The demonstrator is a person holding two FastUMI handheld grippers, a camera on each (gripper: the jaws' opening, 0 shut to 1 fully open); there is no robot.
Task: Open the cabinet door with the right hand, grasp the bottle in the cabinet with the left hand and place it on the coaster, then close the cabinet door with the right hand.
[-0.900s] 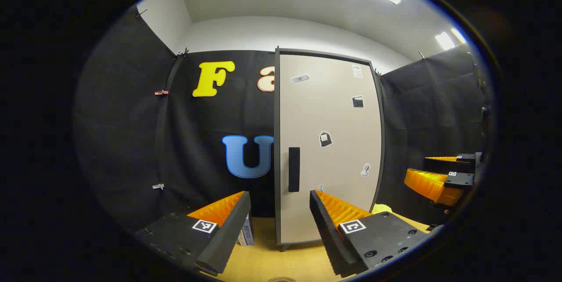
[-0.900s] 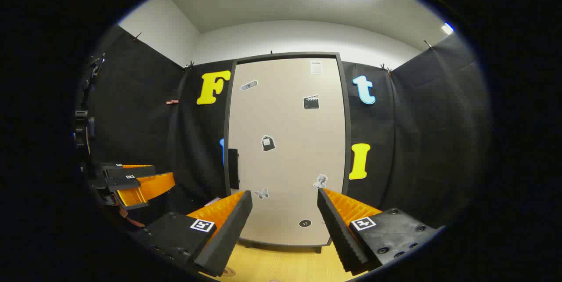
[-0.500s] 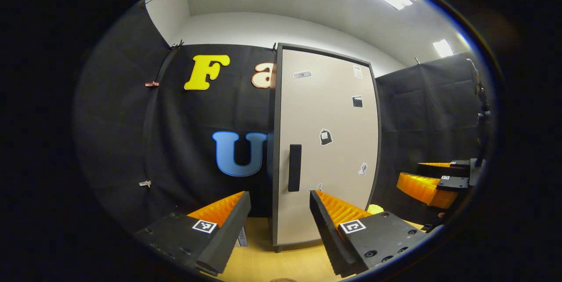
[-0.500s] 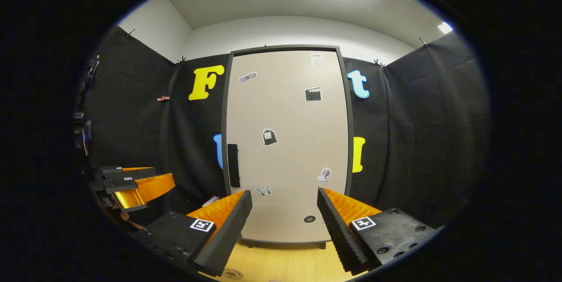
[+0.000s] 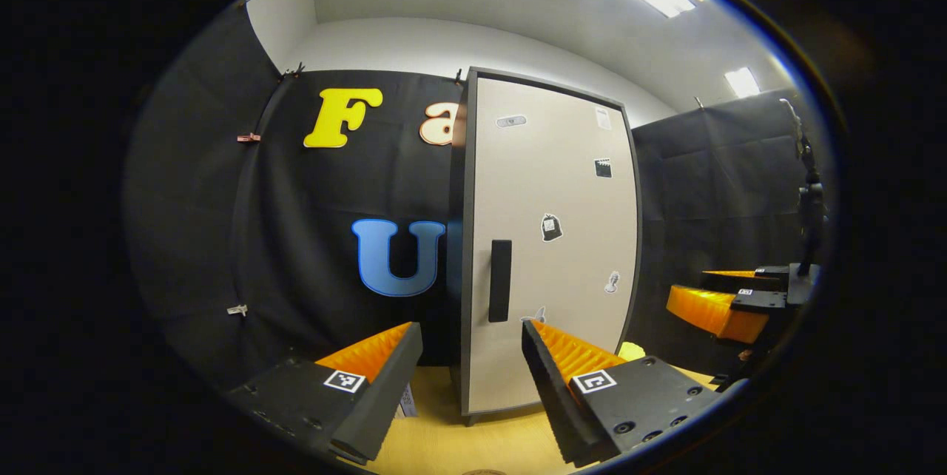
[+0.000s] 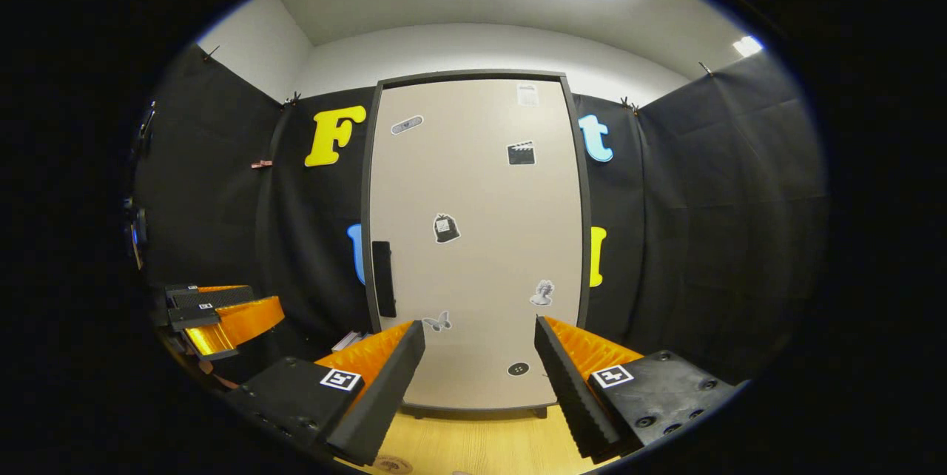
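Right gripper, jaws spread and empty, faces the tall beige sticker-dotted cabinet door, shut; its black vertical handle untouched, every step apparently ahead.

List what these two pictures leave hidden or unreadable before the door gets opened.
- Bottle: hidden in both views behind the shut cabinet door.
- Coaster: a round edge at the bottom of the left gripper view, cut off; cannot confirm it.
- Small yellow thing right of the cabinet, left gripper view: half hidden by the left gripper.
- Door stickers: too small to read.
- Flat items left of the cabinet, right gripper view: partly behind the right gripper.
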